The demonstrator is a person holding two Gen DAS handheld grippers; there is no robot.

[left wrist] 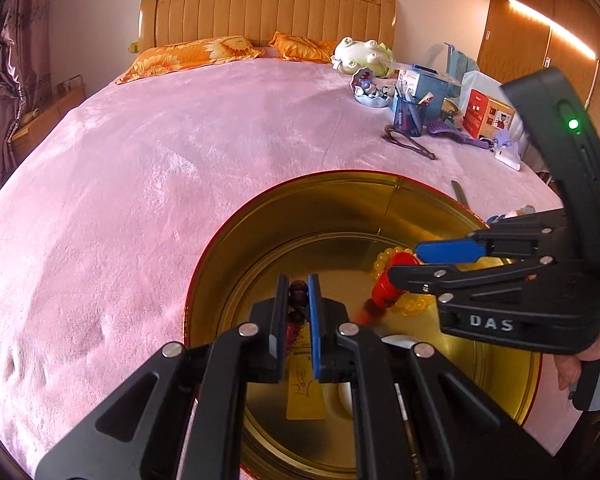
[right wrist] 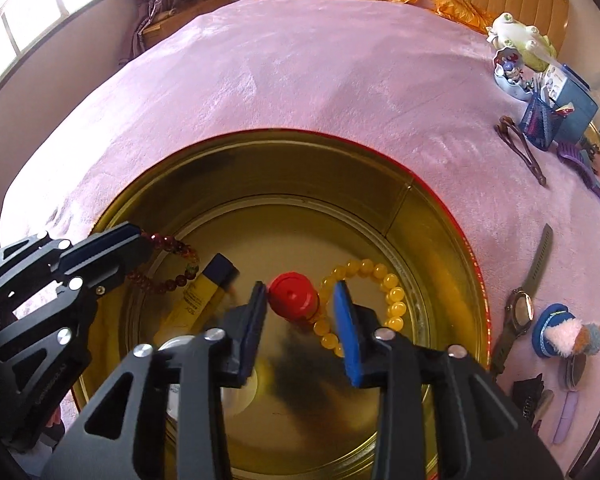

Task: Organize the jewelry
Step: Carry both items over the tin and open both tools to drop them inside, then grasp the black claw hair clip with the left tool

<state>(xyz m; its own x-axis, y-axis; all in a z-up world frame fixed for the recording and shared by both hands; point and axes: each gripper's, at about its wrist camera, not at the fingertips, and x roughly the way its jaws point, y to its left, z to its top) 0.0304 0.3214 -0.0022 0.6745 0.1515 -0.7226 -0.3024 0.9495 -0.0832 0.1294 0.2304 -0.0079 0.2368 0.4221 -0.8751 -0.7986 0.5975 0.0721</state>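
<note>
Left gripper clamps limp dark bead bracelet over tin; right gripper open; beads slippery, pinch across strand.

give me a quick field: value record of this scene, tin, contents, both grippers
container: round gold metal tin on pink plush bedspread
in tin: yellow bead bracelet, red-capped small bottle, yellow tube with dark cap
left gripper: shut on dark red bead bracelet
right gripper: open over the red-capped bottle
beside tin: grey wristwatch
</note>
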